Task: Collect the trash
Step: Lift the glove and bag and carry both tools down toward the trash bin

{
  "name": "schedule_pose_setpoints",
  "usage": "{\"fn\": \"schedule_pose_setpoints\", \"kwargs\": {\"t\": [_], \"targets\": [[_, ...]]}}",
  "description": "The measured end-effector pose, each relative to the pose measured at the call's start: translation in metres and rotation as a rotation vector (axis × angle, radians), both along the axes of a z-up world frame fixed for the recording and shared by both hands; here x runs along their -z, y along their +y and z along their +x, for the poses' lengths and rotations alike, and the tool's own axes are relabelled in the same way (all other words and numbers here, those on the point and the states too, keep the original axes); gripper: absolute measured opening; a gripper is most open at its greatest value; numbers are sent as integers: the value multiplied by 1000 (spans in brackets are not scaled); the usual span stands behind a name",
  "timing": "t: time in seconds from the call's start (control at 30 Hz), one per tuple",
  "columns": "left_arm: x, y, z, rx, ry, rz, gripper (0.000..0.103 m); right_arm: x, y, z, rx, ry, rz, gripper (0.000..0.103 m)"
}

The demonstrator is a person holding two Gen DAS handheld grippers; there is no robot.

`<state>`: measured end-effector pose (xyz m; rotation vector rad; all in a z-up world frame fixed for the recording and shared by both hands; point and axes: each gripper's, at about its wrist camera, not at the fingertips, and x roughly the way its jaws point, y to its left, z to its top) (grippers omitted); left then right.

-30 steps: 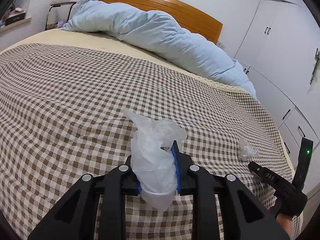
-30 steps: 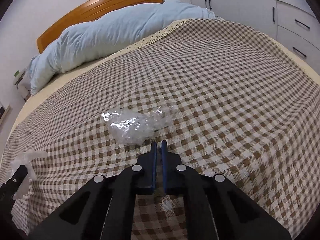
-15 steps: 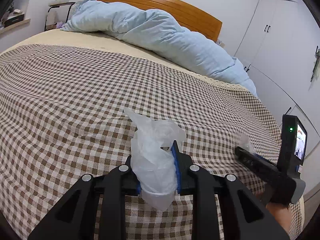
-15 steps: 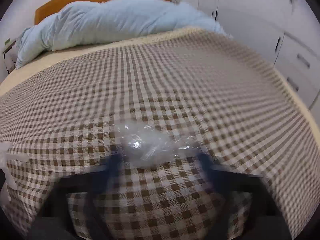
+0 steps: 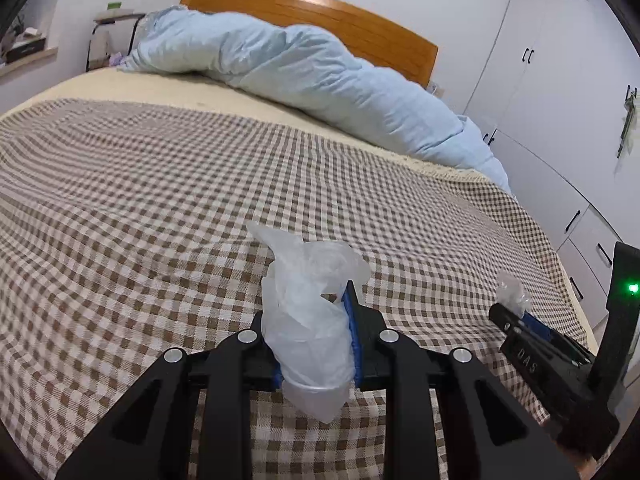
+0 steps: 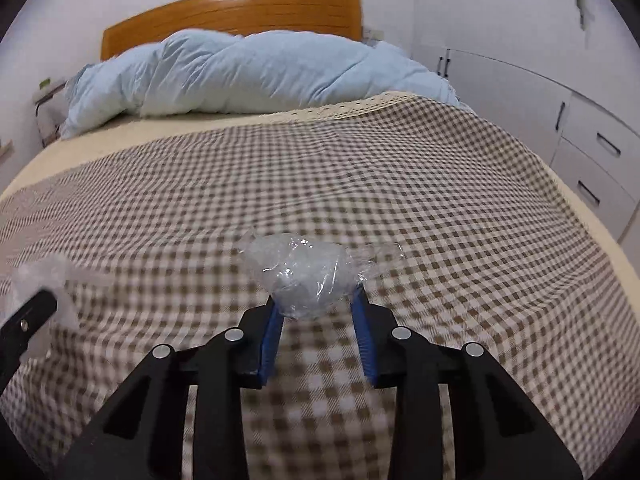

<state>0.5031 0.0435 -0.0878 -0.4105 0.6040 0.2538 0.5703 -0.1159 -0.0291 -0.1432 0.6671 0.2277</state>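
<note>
Two pieces of plastic litter matter here, and both look nearly weightless, soft and slick. Nearest, the left gripper (image 5: 314, 332) is clamped on a cloudy white plastic bag (image 5: 310, 320), which stands bunched between its blue pads and droops below them over the checked bedspread (image 5: 140, 220). Off to the right of that bag, the right gripper (image 6: 316, 312) points down at a slant toward the bedspread, its jaws part open and having just been closing a little, with a crumpled clear wrapper (image 6: 308, 276) sitting at their tips. The wrapper appears to lie between the two blue pads; whether they press on it yet I cannot tell, since the near part of the picture is blurred. Such film should crush to almost nothing, so I would take it across the thick middle of the crumple, not by its thin twisted tail on the right, which could slide out. It may spring back or cling to the cloth, so a firm full squeeze seems wise. Beyond the wrapper lies the pale blue duvet (image 6: 256, 76), and behind it the wooden headboard (image 6: 240, 12).
</note>
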Motion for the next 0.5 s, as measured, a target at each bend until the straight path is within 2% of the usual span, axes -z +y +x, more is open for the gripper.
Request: {"fn": "schedule_pose_setpoints", "kwargs": {"t": [0.3,0.5], "targets": [[-34,-33,-46,43,7,28,21,-45,-2,-62,-66,-49,-36,33],[-61,-41,-86,43,8,49,21,-64,-12,-105,-80,-59,-12,33]]}}
